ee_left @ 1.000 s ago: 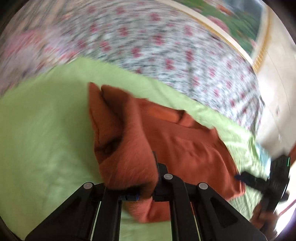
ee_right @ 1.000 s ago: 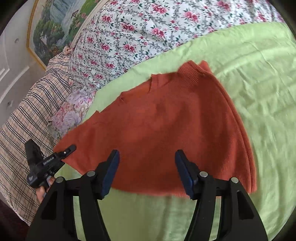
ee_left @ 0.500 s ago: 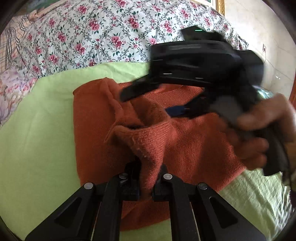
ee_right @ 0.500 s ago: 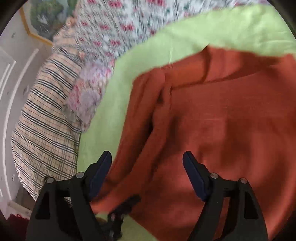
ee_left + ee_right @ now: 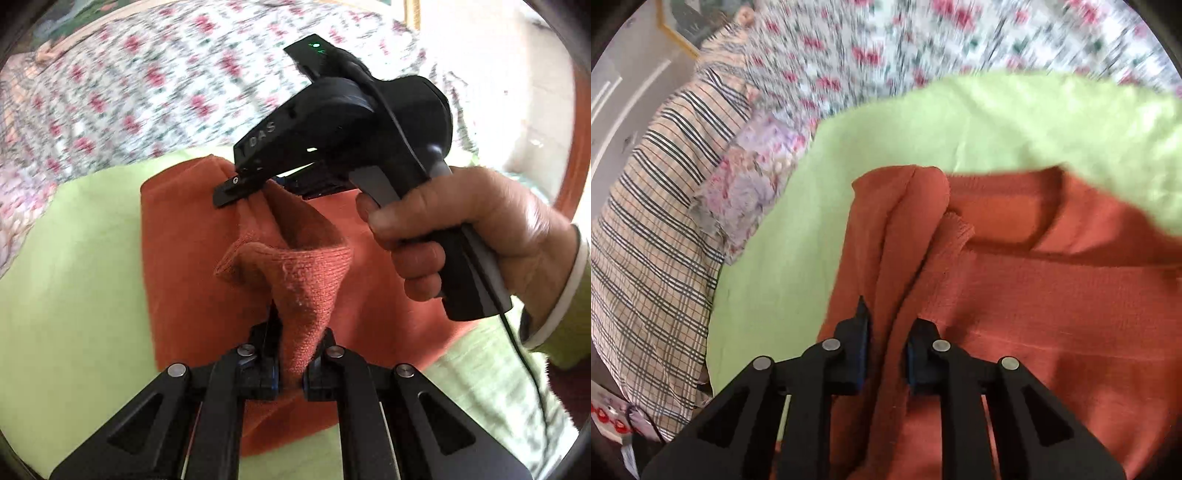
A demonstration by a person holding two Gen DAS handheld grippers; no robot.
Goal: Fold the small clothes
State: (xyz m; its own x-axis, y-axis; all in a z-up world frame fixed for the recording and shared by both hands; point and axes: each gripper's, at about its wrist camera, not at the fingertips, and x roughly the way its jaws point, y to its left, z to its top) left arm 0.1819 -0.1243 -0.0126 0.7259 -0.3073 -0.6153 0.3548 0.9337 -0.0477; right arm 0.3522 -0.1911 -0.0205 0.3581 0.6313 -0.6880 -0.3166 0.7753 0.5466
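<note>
An orange knitted sweater (image 5: 184,258) lies on a light green sheet (image 5: 74,277), its neckline (image 5: 1049,236) towards the far side. My left gripper (image 5: 295,332) is shut on a raised fold of the sleeve, which stands up over the sweater's body. My right gripper (image 5: 251,188), held by a hand (image 5: 480,229), pinches the far end of the same fold. In the right wrist view the right gripper (image 5: 890,321) has its jaws closing, the pads pressing on a ridge of the orange sweater (image 5: 1052,314) near the shoulder.
The green sheet (image 5: 960,129) covers a bed with a floral quilt (image 5: 147,92) behind it. A plaid pillow (image 5: 653,221) and a lilac flowered cushion (image 5: 746,184) lie to the left. A wall and a wooden frame (image 5: 576,147) are at the right.
The right gripper swung in over the sweater and narrowed its wide jaws onto the sleeve fold. The left gripper kept its hold and carried the fold over the sweater's body.
</note>
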